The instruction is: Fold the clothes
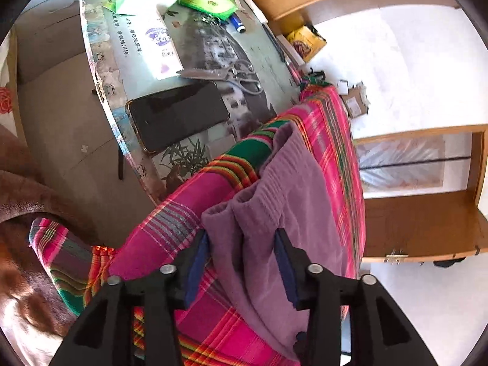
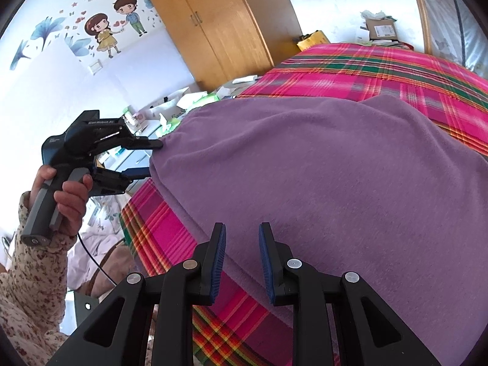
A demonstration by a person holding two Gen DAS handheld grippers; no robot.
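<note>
Right gripper, nearest, jaws parted over the near hem of the purple garment, pads clear of cloth, nothing held. Garment lies flat on the plaid cloth. At 9 o'clock, left gripper straddles the garment's bunched edge; jaws apart, contact probably none, though the angle is poor. Risk: closing here catches plaid cloth too, or only one layer, skewing the fold. Phone and scissors beyond could be dragged.
</note>
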